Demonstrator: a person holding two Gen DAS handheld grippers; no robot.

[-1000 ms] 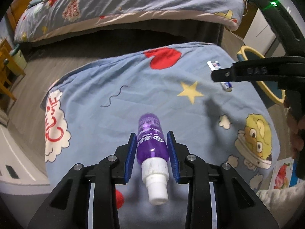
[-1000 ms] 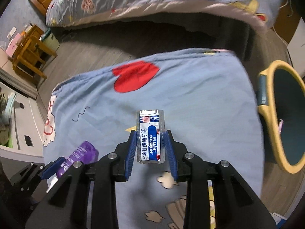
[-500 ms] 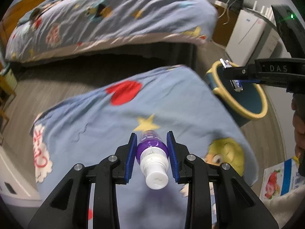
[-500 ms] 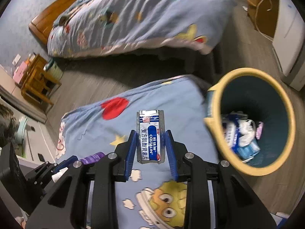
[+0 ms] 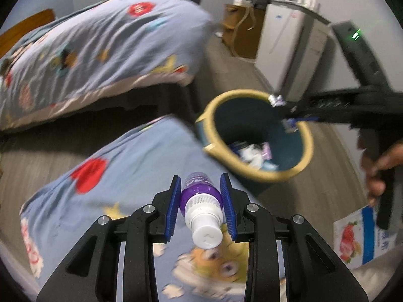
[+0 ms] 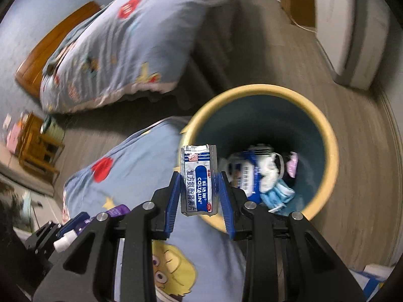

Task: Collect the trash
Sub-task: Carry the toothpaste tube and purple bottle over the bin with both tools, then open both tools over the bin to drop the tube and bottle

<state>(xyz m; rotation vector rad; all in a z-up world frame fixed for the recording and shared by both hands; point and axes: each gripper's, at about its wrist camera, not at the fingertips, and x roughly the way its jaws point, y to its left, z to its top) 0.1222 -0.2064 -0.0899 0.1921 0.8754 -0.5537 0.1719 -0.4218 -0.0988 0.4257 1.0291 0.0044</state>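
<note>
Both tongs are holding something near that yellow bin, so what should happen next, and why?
Probably carry the right tongs a little further over the bin, then let go. Their medicine packet sits at the near rim, not yet over the opening. The left tongs with the purple bottle are farther back.

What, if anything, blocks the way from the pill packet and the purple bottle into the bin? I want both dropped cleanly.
Nothing visible does. The bin has no lid and its mouth is open, with trash only at the bottom. The right gripper holds the pill packet at the near rim; the left gripper holds the purple bottle over the blanket beside it.
</note>
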